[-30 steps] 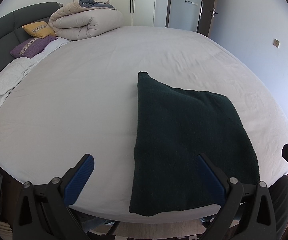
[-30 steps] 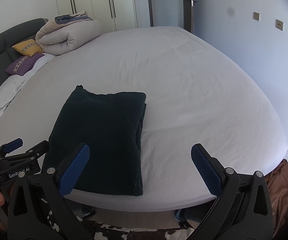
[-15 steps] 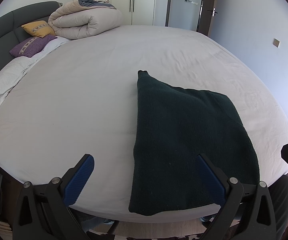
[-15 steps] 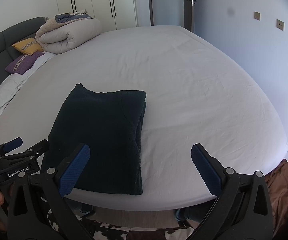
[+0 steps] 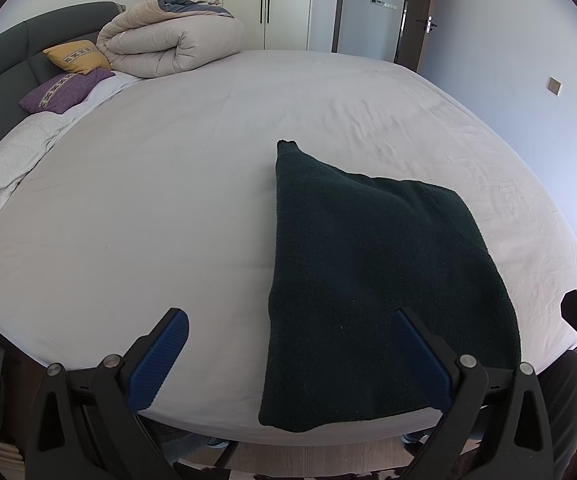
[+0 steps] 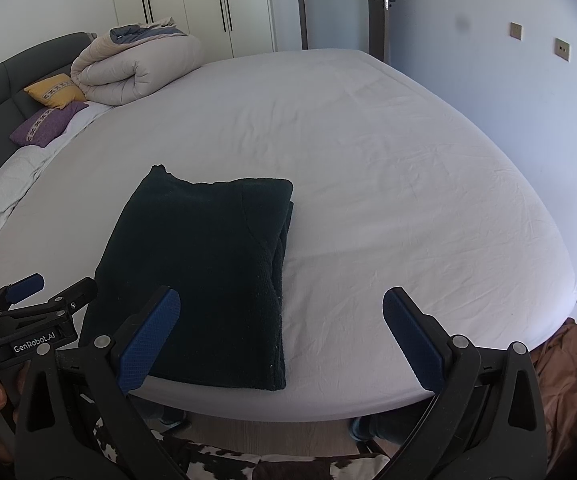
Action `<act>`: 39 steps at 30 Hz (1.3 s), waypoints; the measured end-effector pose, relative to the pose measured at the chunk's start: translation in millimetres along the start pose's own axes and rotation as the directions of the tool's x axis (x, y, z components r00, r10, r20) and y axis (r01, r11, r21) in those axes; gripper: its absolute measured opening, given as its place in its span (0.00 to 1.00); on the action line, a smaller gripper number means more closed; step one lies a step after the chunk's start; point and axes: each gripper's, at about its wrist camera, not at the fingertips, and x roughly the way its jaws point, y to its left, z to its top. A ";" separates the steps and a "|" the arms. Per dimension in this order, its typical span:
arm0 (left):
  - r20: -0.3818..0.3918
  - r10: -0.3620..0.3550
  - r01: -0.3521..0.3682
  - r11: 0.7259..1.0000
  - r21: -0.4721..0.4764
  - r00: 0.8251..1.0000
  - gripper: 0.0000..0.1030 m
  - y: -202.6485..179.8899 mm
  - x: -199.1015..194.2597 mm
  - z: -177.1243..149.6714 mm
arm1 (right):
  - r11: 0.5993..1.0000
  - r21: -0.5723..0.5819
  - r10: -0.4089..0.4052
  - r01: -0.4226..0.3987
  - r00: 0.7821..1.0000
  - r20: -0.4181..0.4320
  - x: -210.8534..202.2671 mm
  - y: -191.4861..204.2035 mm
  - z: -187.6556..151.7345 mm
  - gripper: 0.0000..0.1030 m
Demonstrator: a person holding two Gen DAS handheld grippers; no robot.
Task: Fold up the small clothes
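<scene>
We see the left gripper [image 5: 288, 354] and right gripper [image 6: 282, 334] both spread wide, holding nothing, above the bed's [image 6: 368, 160] near edge, where a folded dark green garment [image 6: 204, 264] lies.

A home bedroom — a wide bed [image 6: 368, 168] in a white sheet fills the view, with a rolled duvet [image 6: 136, 68] and two cushions [image 6: 48, 108] against a dark padded headboard [image 6: 4, 80] at ten o'clock, and wardrobe doors [image 6: 192, 4] at twelve.
</scene>
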 end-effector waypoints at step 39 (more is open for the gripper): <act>0.001 0.014 -0.014 1.000 -0.001 1.000 1.00 3.0 1.8 -0.5 | 1.000 -0.001 0.004 -0.004 1.000 -0.020 9.3 9.8 -5.6 1.00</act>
